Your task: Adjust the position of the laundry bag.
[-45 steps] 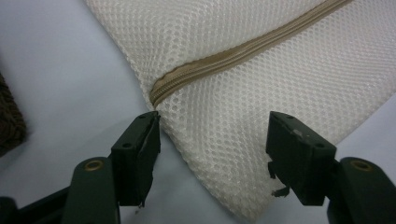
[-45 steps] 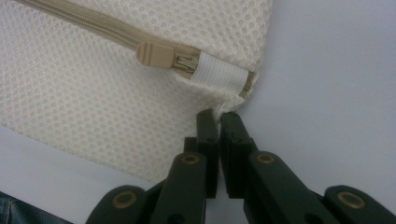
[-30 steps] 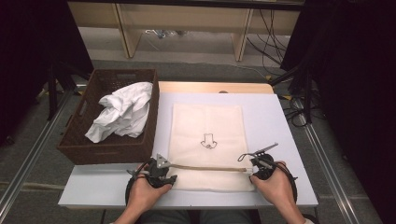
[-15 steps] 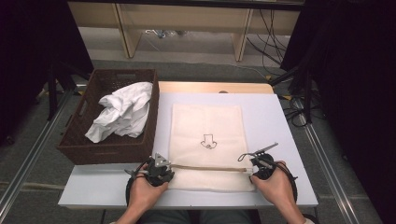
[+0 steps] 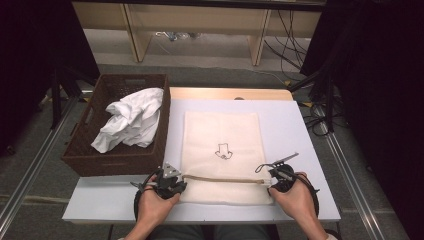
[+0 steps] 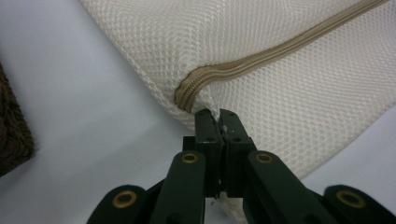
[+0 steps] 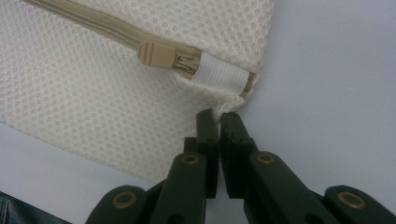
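Observation:
A cream mesh bag [image 5: 222, 130] lies flat on the white table [image 5: 295, 130], with a small arrow printed at its middle [image 5: 223, 151]. A tan zipper [image 5: 222, 179] runs across its near end. My left gripper [image 5: 181, 182] is shut on the bag's left edge, just below the zipper's end [image 6: 187, 93]; in the left gripper view [image 6: 218, 114] the mesh is pinched between the jaws. My right gripper [image 5: 271, 183] is shut on the bag's right edge. In the right gripper view [image 7: 219, 114] it bites the mesh just under the tan zipper pull [image 7: 156, 53] and a white tab [image 7: 222, 74].
A dark woven basket [image 5: 120, 162] stands at the table's left with a crumpled white cloth [image 5: 130, 122] in it. Bare table surface lies to the right of the bag. Cables hang beyond the table's right side [image 5: 320, 120].

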Demonstrator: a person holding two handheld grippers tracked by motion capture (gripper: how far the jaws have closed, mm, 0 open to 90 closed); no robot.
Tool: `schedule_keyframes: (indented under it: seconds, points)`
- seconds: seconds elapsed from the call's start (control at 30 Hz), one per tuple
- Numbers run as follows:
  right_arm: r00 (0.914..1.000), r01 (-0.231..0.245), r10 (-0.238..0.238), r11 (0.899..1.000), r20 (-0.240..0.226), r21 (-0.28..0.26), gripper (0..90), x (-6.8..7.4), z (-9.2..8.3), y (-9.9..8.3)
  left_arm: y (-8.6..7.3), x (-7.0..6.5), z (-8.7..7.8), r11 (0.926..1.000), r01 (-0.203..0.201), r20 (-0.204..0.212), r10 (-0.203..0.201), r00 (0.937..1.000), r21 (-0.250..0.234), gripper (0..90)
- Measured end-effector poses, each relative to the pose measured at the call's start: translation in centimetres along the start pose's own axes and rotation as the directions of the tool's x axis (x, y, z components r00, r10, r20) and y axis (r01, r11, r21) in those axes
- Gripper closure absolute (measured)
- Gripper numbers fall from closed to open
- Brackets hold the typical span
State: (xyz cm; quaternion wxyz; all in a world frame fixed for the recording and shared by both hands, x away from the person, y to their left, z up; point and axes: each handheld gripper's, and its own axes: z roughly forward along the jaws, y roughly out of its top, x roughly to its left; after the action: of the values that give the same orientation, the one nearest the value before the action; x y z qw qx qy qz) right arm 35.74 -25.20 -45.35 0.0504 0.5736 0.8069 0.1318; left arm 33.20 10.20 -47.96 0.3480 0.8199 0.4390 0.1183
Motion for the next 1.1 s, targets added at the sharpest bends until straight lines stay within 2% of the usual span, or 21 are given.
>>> schedule_keyframes:
  seconds: [0.03,0.07,0.17,0.2,0.23,0.3,0.33,0.37,0.47,0.53,0.63,0.67,0.7,0.73,0.83,0.87,1.0,1.1]
  points:
    - [0.9999,-0.014,0.014,1.000,-0.003,0.004,88.4,0.1,-0.1,0.1,0.0,0.0,0.0,1.0000,0.001,0.002,-0.001,1.0000,-0.001,87.6]
    - [0.9999,0.012,-0.012,1.000,-0.005,-0.007,88.4,-0.2,-0.1,0.1,0.1,-0.1,0.0,1.0000,0.004,0.003,-0.004,1.0000,-0.006,87.6]
    - [1.0000,-0.009,0.009,1.000,0.001,-0.005,88.3,-0.2,-0.2,0.1,0.3,-0.2,0.1,1.0000,0.002,0.005,-0.002,1.0000,-0.008,87.6]
    - [1.0000,0.003,-0.003,1.000,0.000,-0.011,88.4,-0.4,-0.1,0.1,0.3,-0.2,0.1,0.9999,0.008,0.011,-0.008,0.9999,-0.013,87.6]
    - [1.0000,-0.005,0.005,1.000,-0.005,-0.018,88.4,-0.7,-0.2,0.1,0.4,-0.2,0.1,1.0000,-0.004,0.008,0.004,1.0000,-0.008,87.6]
    - [0.9998,-0.020,0.021,1.000,0.004,-0.012,88.4,-0.5,-0.3,0.2,0.5,-0.3,0.2,1.0000,-0.002,0.010,0.002,0.9999,-0.008,87.6]
    - [1.0000,-0.006,0.006,1.000,0.004,-0.016,88.4,-0.8,-0.3,0.2,0.6,-0.3,0.3,0.9999,-0.009,0.011,0.009,0.9999,-0.006,87.6]
    - [0.9994,-0.034,0.034,0.999,0.002,-0.009,88.3,-0.8,-0.4,0.2,0.7,-0.3,0.3,1.0000,-0.004,0.007,0.004,1.0000,-0.006,87.6]
    - [0.9999,-0.012,0.012,1.000,0.002,-0.024,88.3,-1.1,-0.4,0.3,1.1,-0.3,0.5,0.9999,-0.002,0.008,0.002,1.0000,-0.012,87.6]
    - [0.9996,-0.027,0.027,0.999,0.007,-0.025,88.4,-1.1,-0.5,0.4,1.4,-0.2,0.7,0.9998,-0.015,0.007,0.015,0.9999,-0.010,87.6]
    - [0.9997,-0.024,0.024,0.999,0.003,-0.023,88.3,-1.3,-0.6,0.4,1.8,-0.2,0.9,0.9998,-0.019,0.002,0.019,0.9998,-0.009,87.6]
    - [0.9998,-0.019,0.019,0.999,-0.001,-0.027,88.3,-1.4,-0.6,0.5,1.8,-0.1,1.0,0.9999,-0.011,0.005,0.011,0.9999,-0.009,87.6]
    - [0.9989,-0.046,0.046,0.999,0.006,-0.022,88.3,-1.2,-0.5,0.5,1.8,-0.1,1.0,0.9999,-0.008,0.007,0.008,0.9999,-0.010,87.5]
    - [0.9995,-0.032,0.032,0.999,0.003,-0.027,88.3,-1.3,-0.5,0.5,1.8,-0.1,1.0,0.9999,-0.005,0.000,0.005,1.0000,-0.015,87.6]
    - [0.9994,-0.034,0.034,0.999,-0.002,-0.029,88.3,-1.3,-0.4,0.8,1.8,0.2,1.0,1.0000,-0.001,-0.003,0.001,1.0000,-0.008,87.6]
    - [0.9999,-0.014,0.014,0.999,0.001,-0.029,88.3,-1.3,-0.3,0.9,1.9,0.3,1.1,0.9999,0.008,-0.004,-0.008,1.0000,-0.012,87.5]
    - [0.9996,-0.026,0.026,0.999,-0.005,-0.026,88.2,-1.1,-0.2,1.4,2.1,0.9,1.5,0.9997,0.025,-0.012,-0.025,0.9996,-0.007,87.5]
    - [0.9998,-0.019,0.019,1.000,-0.004,-0.025,88.2,-1.2,-0.1,1.8,2.2,1.1,1.8,0.9996,0.027,-0.014,-0.027,0.9995,0.000,87.5]
